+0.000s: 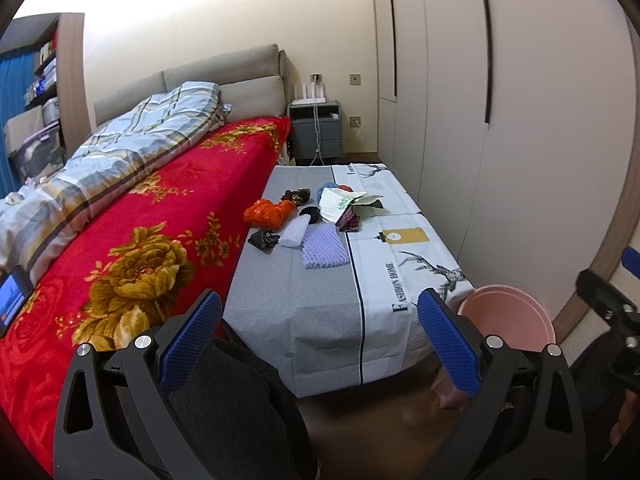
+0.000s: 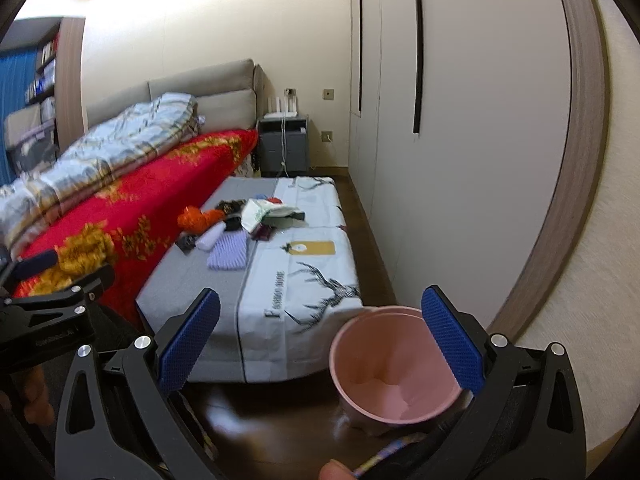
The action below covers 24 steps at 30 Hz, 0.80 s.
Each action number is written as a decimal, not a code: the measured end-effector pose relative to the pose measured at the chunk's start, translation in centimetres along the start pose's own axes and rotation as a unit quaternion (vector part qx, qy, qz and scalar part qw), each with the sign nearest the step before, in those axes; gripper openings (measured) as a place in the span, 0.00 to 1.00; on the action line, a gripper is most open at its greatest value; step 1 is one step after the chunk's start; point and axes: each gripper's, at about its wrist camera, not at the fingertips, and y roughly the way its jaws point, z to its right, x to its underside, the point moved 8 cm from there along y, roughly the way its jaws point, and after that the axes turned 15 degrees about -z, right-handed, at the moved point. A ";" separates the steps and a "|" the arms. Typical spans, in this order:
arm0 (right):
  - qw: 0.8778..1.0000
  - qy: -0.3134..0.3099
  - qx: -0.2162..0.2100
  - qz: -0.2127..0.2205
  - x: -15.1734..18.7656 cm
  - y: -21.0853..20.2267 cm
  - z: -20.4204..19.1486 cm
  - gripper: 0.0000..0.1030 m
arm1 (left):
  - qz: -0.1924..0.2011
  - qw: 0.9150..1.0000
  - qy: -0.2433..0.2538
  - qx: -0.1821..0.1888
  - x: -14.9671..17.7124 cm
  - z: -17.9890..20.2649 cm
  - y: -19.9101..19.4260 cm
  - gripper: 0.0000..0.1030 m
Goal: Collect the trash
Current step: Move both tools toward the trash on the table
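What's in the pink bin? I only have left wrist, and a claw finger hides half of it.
Observer: Nothing. The right wrist view looks down into the pink bin, and only its bare bottom shows.
Operator: Right claw holding anything?
Observer: No. The right claw is open, with nothing between its fingers.
Operator: Where is the bin standing?
Observer: Mouth up on the dark floor, beside the near corner of the low table. I cannot tell whether it touches the cloth.
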 end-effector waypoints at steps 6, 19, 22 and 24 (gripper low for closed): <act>0.999 0.016 -0.042 -0.010 -2.8 3.6 -0.1 0.96 | 0.015 0.999 -0.029 -0.015 -3.9 -3.7 2.3 0.93; 1.000 0.003 -0.010 0.029 -16.6 19.3 -2.9 0.96 | 0.092 0.992 -0.075 -0.043 -18.7 -12.2 11.7 0.93; 0.999 -0.024 -0.018 0.036 -19.2 24.3 -5.0 0.96 | 0.088 0.993 -0.066 -0.044 -21.2 -12.8 17.3 0.93; 0.998 -0.043 -0.024 0.035 -20.4 27.6 -6.4 0.96 | 0.083 0.994 -0.057 -0.041 -22.2 -12.9 20.5 0.93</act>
